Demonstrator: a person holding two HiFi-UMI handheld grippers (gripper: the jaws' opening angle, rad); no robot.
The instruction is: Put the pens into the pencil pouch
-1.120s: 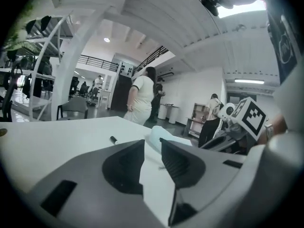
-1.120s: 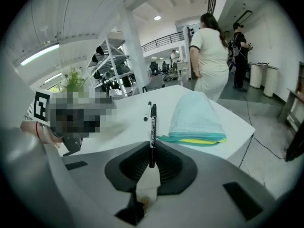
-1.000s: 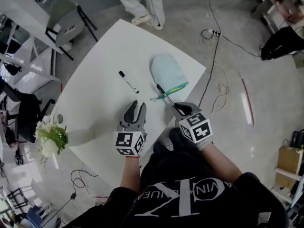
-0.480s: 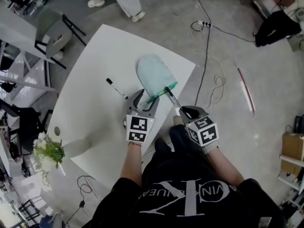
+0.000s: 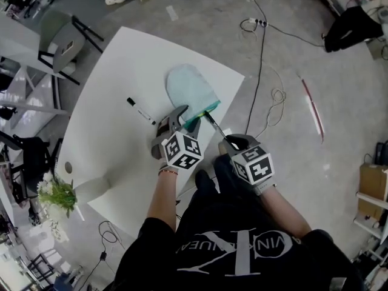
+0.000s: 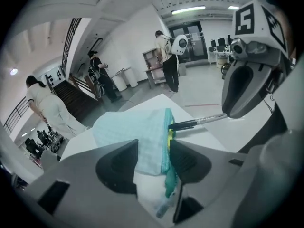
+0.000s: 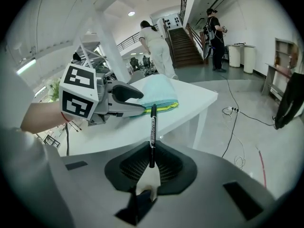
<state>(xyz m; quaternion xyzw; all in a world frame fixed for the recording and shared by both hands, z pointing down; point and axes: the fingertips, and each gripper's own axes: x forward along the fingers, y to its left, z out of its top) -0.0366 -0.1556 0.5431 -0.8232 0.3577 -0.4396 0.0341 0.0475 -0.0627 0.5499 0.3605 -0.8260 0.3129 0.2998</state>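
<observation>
Pinching a black pen (image 7: 152,127) near its rear end, the right gripper (image 7: 151,150) has its jaws pressed onto it. The pen tip reaches ahead to the mouth of the pencil pouch (image 5: 187,88). Jaws of the left gripper (image 6: 152,152) stand spread, just been opening. The pouch's zipper edge sits between them, pads not pressing. Off to the left gripper's left, well apart, a second pen (image 5: 140,110) lies on the bench (image 5: 115,65).
</observation>
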